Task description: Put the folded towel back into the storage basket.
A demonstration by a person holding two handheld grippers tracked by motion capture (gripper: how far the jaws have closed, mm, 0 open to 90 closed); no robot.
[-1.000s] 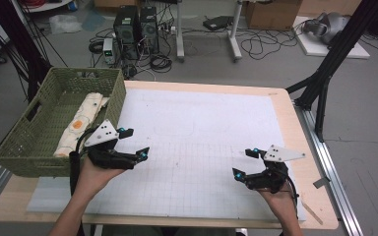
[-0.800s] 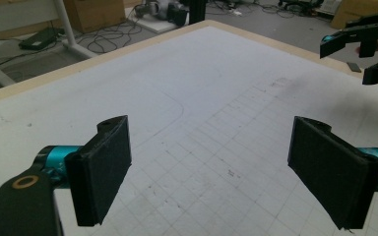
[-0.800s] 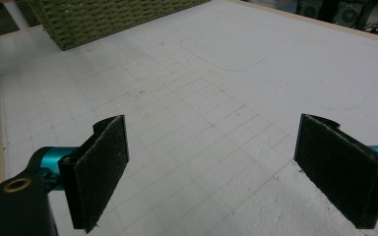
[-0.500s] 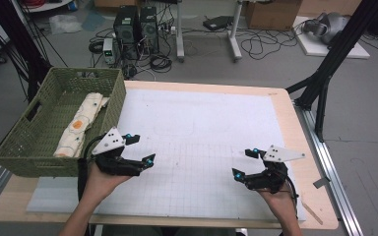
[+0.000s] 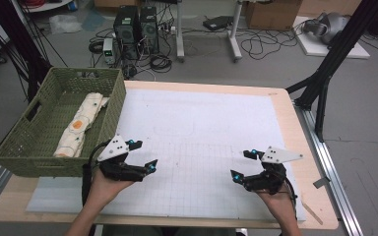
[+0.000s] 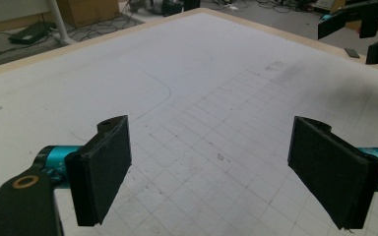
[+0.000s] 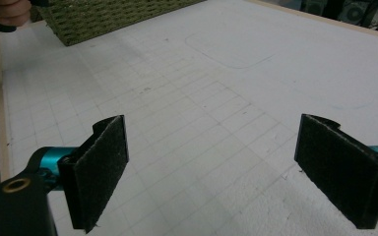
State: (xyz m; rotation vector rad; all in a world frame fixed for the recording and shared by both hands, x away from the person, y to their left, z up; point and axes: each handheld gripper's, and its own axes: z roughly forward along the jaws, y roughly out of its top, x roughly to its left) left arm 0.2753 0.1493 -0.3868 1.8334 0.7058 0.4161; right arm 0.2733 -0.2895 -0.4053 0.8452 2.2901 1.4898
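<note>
Left tool [image 5: 145, 154] wide open, empty; right tool [image 5: 243, 164] likewise.

A green woven basket [image 5: 54, 123] sits at the table's [image 5: 295, 128] left edge, holding a rolled patterned cloth [image 5: 81, 125]. Computer towers [image 5: 135, 24] stand on the far floor.

Setting: robotics lab workbench.
I note computer towers [image 5: 137, 25], loose floor cables [image 5: 256, 45], black rig struts [image 5: 332, 54], gridded mat [image 5: 202, 147].

Green woven basket [image 5: 39, 142], white gridded mat [image 5: 202, 142], orange-spotted cream cloth [image 5: 81, 125].
</note>
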